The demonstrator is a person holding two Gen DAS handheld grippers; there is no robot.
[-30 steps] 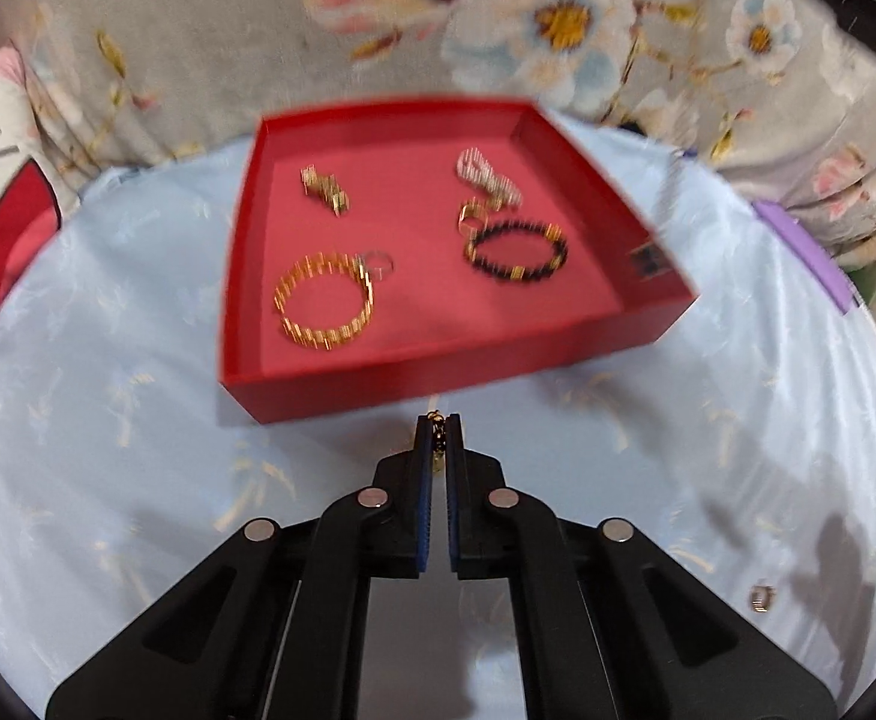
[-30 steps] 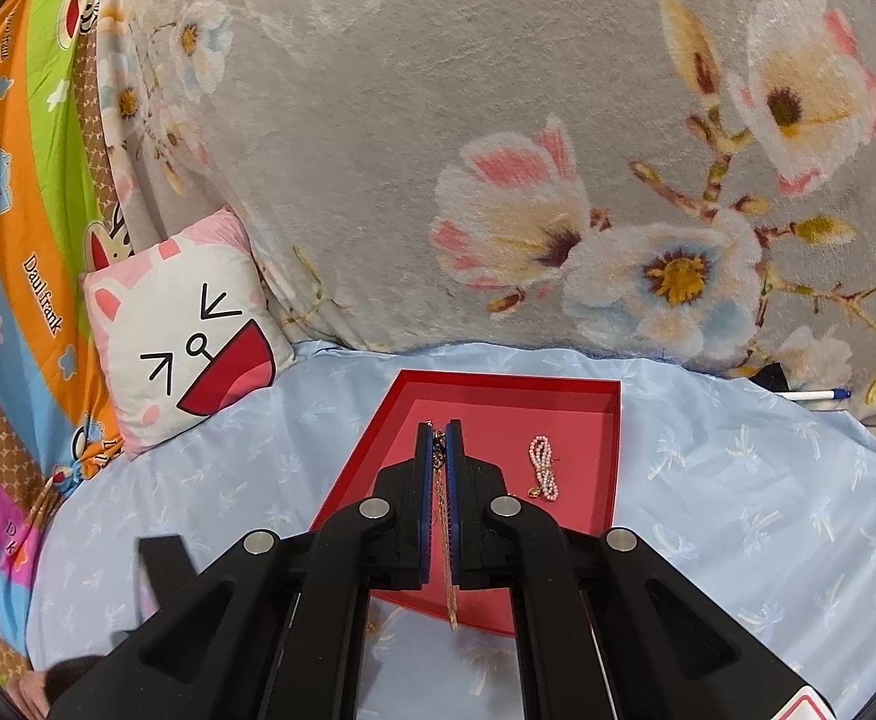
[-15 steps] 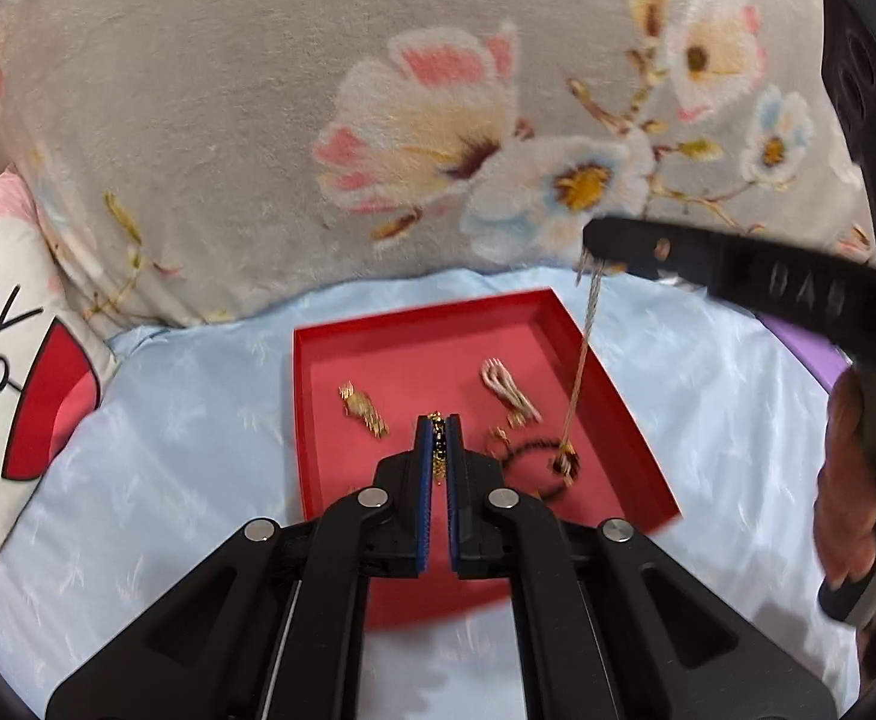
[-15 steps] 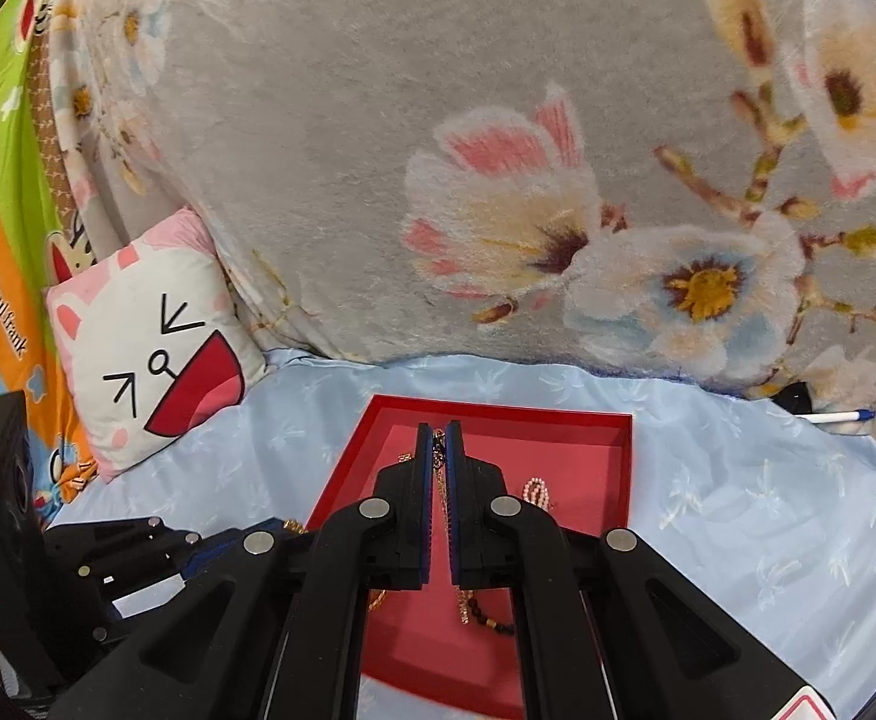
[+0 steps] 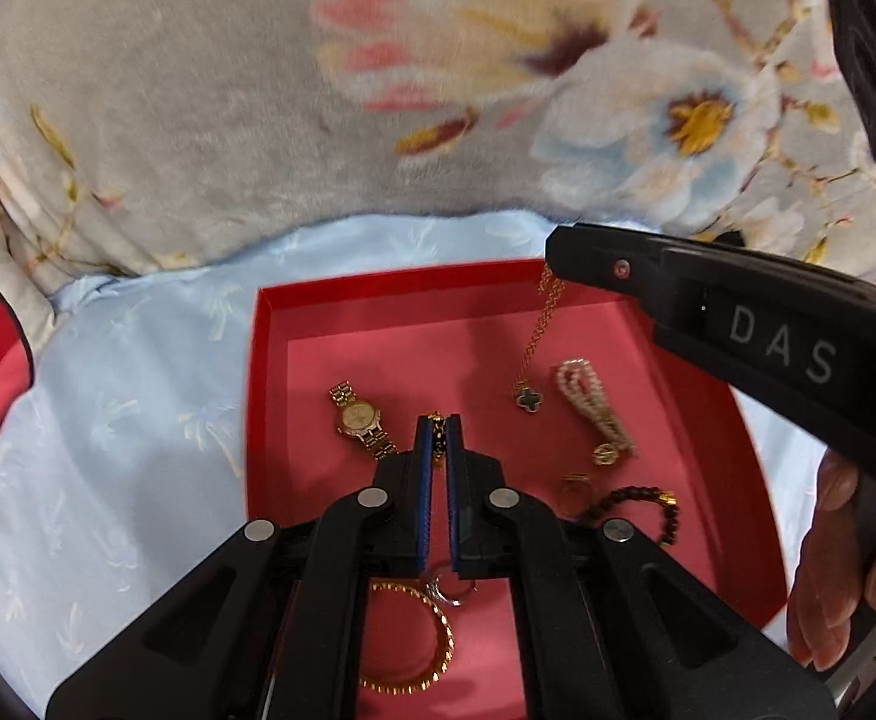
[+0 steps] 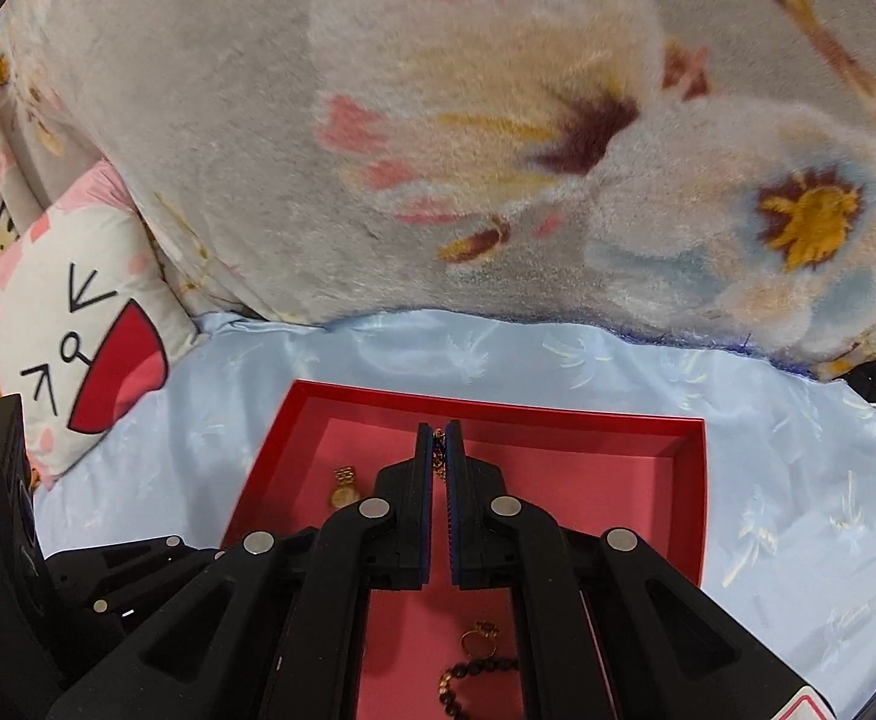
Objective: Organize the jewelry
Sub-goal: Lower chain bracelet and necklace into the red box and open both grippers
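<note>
A red tray [image 5: 267, 396] lies on the light blue sheet. My left gripper [image 5: 436, 420] hangs over its middle, shut on a bit of gold chain [image 5: 436, 429]. From the right, my right gripper [image 5: 558, 258] reaches over the tray's far side. It is shut on a thin gold chain [image 5: 539, 324] whose dark clover pendant [image 5: 528, 399] dangles at the tray floor. The right wrist view shows the right gripper [image 6: 438, 435] pinching that chain [image 6: 438, 450]. I cannot tell whether both chains are one necklace.
In the tray lie a gold watch [image 5: 359, 419], a pearl bracelet [image 5: 588, 396], a gold ring [image 5: 576, 483], a dark bead bracelet [image 5: 642, 495] and a gold bangle [image 5: 426, 654]. A flowered grey blanket [image 5: 258, 120] rises behind, and a cartoon pillow [image 6: 78, 324] lies at the left.
Both grippers have moved in over the tray, which now looks closer. The right gripper has come down, and the pendant has moved from the bead bracelet toward the pearl bracelet.
</note>
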